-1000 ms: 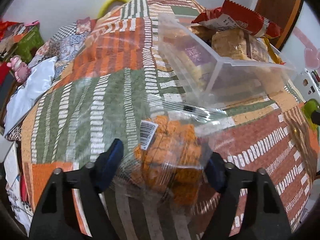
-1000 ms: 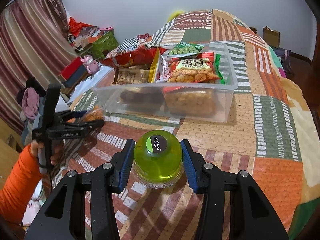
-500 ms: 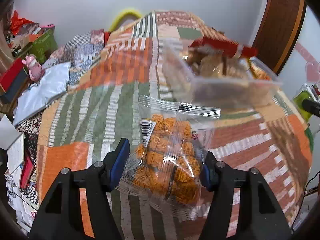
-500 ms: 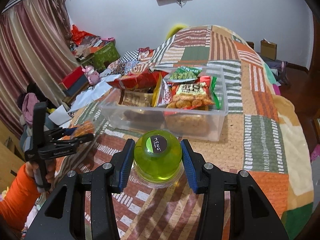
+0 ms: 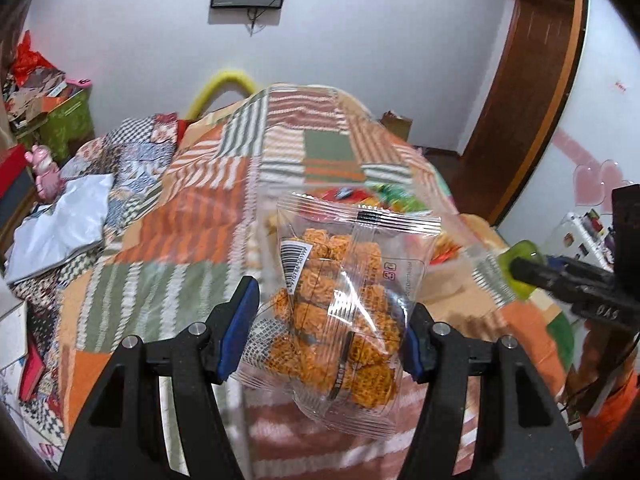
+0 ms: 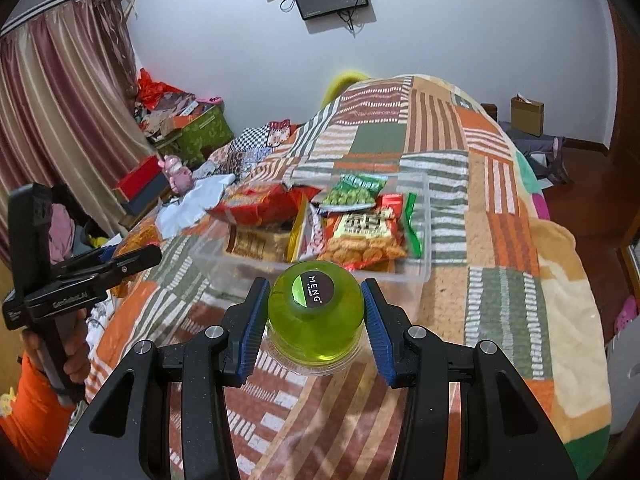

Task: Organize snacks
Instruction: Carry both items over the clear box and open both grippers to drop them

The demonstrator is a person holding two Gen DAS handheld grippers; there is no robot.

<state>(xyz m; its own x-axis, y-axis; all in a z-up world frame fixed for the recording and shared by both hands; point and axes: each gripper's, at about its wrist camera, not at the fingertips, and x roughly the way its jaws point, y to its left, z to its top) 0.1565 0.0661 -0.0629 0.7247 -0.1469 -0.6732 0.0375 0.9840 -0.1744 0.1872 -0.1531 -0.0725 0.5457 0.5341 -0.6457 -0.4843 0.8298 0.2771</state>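
Our left gripper (image 5: 326,330) fingers clasp the light, crinkly snack bag (image 5: 344,308) between them, its contents crushable; our right gripper (image 6: 316,330) fingers pinch the smooth, slippery green jelly cup (image 6: 316,314) by its sides.

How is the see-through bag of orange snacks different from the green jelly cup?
The clear snack bag is flat, crinkly and soft; the green jelly cup is round, smooth and stiff. The bag holds many bumpy orange pieces; the cup is filled with one clear green mass. The bag shows a barcode; the cup has a dark round label reading MENG. The left tool holds the bag, the right tool the cup. You can see through both.
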